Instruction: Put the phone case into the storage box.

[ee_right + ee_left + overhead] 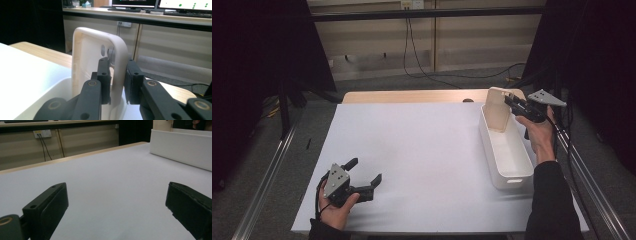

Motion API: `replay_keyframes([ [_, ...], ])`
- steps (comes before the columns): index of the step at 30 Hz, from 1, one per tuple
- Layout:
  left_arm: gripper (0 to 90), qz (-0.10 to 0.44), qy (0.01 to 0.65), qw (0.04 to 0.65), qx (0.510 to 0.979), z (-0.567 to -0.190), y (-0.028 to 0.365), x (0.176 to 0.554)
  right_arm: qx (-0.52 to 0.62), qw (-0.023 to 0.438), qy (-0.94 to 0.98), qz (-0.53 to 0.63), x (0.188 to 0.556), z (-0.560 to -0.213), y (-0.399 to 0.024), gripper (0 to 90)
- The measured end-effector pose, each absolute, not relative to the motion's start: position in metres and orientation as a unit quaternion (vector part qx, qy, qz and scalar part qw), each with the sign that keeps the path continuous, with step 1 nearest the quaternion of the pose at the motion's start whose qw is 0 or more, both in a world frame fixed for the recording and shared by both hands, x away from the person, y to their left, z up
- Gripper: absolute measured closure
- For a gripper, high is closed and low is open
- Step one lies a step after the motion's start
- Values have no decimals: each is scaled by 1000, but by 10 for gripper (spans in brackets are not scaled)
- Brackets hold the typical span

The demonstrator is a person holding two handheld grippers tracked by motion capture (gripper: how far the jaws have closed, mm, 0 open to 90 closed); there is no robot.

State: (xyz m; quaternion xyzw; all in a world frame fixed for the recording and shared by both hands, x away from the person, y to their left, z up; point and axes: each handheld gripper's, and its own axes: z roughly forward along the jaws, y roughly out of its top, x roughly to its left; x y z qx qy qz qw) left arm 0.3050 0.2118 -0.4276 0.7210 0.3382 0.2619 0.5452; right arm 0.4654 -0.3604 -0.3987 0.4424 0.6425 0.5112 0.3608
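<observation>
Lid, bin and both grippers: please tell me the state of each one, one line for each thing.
Lid: upright, standing in the far end of the bin, its edge between the right gripper's jaws.
Bin: open on top, upright on the table; nothing else seen inside.
Right gripper: shut on the lid's edge.
Left gripper: open, holding nothing, low over the table.

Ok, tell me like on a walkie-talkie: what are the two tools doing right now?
Left tool open, low over the white table. Right tool clamped on the cream lid, upright at the white bin's far end. Nothing in the way.
</observation>
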Motion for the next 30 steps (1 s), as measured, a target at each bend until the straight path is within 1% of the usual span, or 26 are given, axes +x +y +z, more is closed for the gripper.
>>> replay_keyframes([
  [9,43,264,325,541,730,-428,209,305,456,365,646,491,470,-401,-361,726],
  [19,43,265,326,537,731,-429,209,306,464,360,639,497,475,-404,-361,723],
  [27,43,260,332,539,729,-429,211,308,475,347,640,494,479,-409,-359,693],
  [30,43,261,332,538,730,-429,210,308,474,348,638,497,480,-410,-360,713],
])
